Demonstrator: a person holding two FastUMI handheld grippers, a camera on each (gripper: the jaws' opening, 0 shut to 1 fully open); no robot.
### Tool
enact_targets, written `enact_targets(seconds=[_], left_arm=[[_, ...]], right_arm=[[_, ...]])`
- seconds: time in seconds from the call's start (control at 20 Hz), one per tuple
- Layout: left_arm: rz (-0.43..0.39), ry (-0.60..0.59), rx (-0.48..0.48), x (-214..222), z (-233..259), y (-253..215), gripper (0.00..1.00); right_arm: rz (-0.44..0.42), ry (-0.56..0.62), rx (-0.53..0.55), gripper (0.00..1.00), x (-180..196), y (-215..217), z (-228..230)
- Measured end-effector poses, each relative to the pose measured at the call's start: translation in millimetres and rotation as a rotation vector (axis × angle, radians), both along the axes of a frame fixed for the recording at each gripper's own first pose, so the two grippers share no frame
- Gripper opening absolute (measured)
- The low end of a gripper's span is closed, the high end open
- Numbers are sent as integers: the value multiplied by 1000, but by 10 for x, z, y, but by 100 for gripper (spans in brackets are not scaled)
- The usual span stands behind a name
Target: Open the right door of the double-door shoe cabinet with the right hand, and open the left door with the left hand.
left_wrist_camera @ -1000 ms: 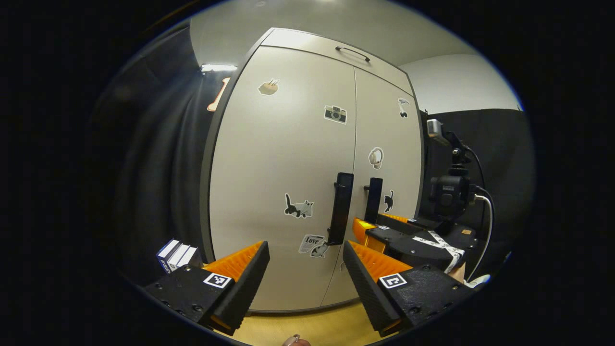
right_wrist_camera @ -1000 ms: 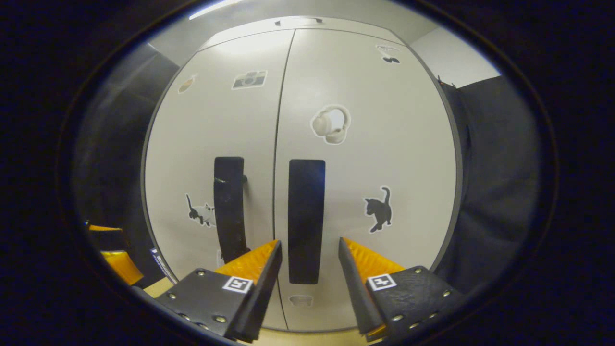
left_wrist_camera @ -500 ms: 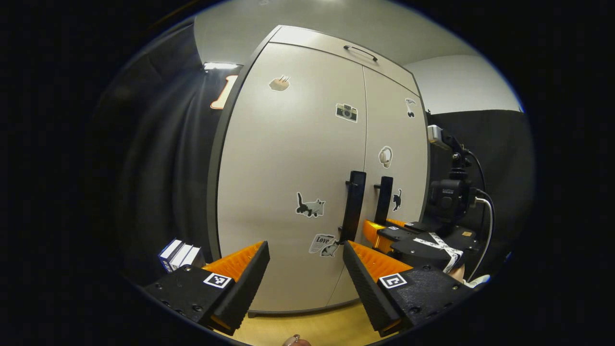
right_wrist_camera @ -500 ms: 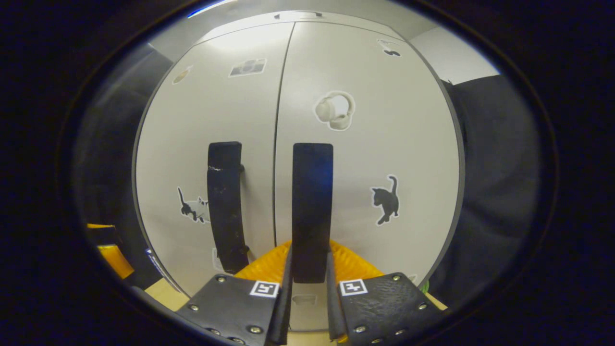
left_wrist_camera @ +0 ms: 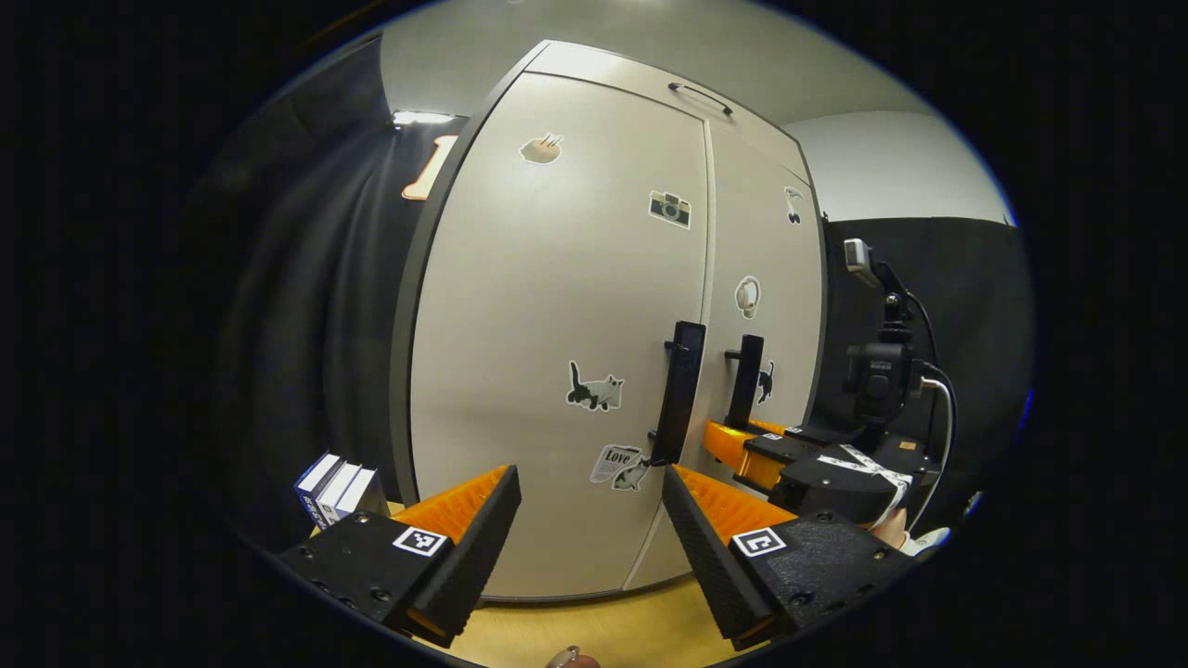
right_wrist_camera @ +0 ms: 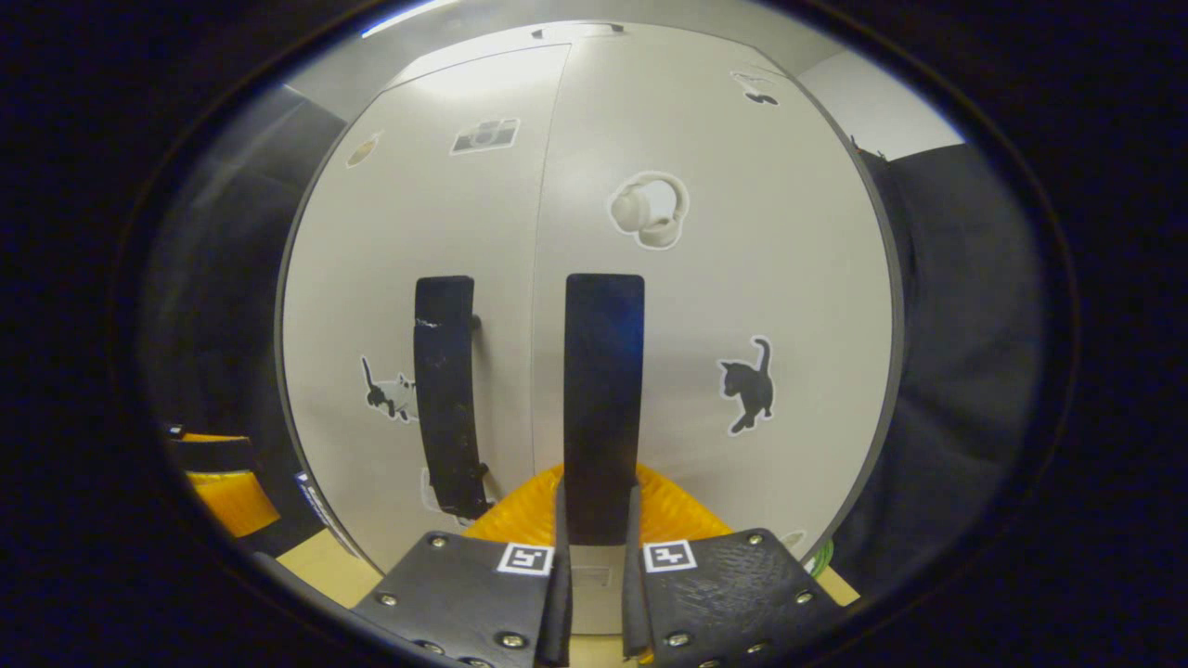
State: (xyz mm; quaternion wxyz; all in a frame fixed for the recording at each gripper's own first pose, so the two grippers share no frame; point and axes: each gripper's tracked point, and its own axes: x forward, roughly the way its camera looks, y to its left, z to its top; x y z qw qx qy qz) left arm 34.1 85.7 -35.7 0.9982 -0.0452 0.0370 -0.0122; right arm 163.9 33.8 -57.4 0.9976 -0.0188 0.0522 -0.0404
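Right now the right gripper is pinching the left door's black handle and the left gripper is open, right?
Not quite. The right gripper is pinching the right door's handle, as the right gripper view shows; the left door's handle is free. The left gripper is open.

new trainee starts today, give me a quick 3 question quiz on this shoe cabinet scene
1. True or false: the right gripper is clamped on the right door handle.
2. Multiple choice: the left gripper is a) shut on the left door handle, b) open and short of that handle, c) holding the books.
3. Fill in: just right of the right door handle is a black ___ sticker.

Key: 1 true. 2 b. 3 cat.
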Motion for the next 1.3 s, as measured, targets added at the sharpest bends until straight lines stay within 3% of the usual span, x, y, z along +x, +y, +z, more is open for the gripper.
enact_targets(seconds=[0.6, 1.3], left_arm=[[37, -14, 10, -187, 83, -253, 96], [45, 11, 34, -397, 4, -1060, 96]], right_arm=[[141, 6, 4, 21, -371, -62, 40], [281, 4, 19, 21, -1001, -401, 84]])
